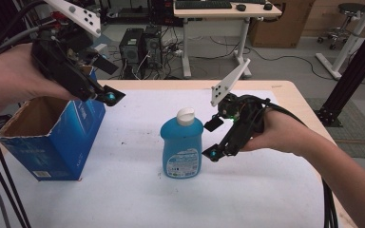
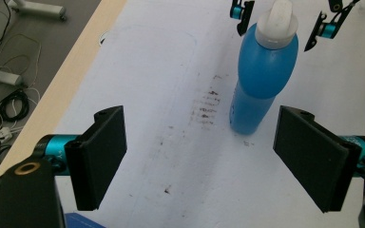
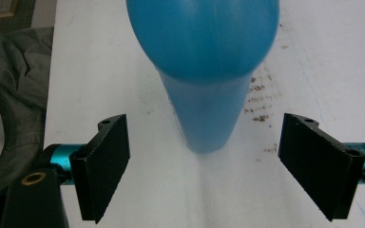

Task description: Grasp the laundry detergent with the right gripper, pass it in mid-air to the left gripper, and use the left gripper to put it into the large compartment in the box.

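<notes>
Overhead, white table cover [image 1: 275,190] — smudged, stained.

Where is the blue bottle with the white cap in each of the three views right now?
High view: blue bottle upright at table centre, beside the right gripper.
Left gripper view: upper right of centre, beyond the open jaws.
Right gripper view: top centre, close, between the open jaws' line, untouched.
Shared landmark: brown stains on the white table cover, by the bottle's base.

We see the bottle [image 1: 182,145] standing upright near the table's [image 1: 123,199] middle. At its nine o'clock, well apart, sits the open box [image 1: 52,137] by the left edge. The right gripper [image 1: 215,138] is just beside the bottle at three o'clock; the left gripper [image 1: 108,97] hangs above the box's right rim.
</notes>
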A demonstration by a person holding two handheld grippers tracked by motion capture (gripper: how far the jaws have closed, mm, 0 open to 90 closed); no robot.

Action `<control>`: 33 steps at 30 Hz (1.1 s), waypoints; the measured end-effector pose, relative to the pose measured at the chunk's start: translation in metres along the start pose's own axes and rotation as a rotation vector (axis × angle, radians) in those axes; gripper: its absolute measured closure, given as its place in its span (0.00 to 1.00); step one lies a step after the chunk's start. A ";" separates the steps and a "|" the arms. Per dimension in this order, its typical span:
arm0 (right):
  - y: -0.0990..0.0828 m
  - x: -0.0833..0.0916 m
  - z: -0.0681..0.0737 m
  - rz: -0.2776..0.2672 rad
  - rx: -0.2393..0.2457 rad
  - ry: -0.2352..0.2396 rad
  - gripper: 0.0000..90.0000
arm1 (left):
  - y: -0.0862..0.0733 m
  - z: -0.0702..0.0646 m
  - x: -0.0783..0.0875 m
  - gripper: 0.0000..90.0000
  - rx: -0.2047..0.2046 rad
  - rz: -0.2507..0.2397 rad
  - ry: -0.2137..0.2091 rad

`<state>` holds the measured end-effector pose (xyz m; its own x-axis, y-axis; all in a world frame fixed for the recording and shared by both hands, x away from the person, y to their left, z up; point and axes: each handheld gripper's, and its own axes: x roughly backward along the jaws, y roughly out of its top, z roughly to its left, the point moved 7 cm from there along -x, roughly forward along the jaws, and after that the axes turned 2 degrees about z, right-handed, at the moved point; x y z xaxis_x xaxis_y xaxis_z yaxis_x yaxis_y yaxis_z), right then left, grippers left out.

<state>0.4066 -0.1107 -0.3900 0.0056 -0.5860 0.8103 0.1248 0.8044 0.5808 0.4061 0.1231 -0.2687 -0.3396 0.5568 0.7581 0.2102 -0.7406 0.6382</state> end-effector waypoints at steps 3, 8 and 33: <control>0.004 -0.007 -0.001 -0.007 0.003 0.002 0.19 | 0.000 0.000 -0.001 0.21 -0.005 0.003 -0.002; 0.008 -0.018 -0.002 -0.010 0.006 0.010 0.19 | 0.001 -0.001 -0.001 0.21 -0.007 0.004 -0.002; 0.020 -0.037 -0.002 -0.064 0.059 0.065 0.28 | 0.000 0.000 -0.001 0.21 -0.008 0.008 -0.004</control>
<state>0.4106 -0.0734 -0.4087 0.0638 -0.6402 0.7655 0.0683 0.7681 0.6367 0.4064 0.1225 -0.2696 -0.3343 0.5523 0.7637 0.2053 -0.7482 0.6309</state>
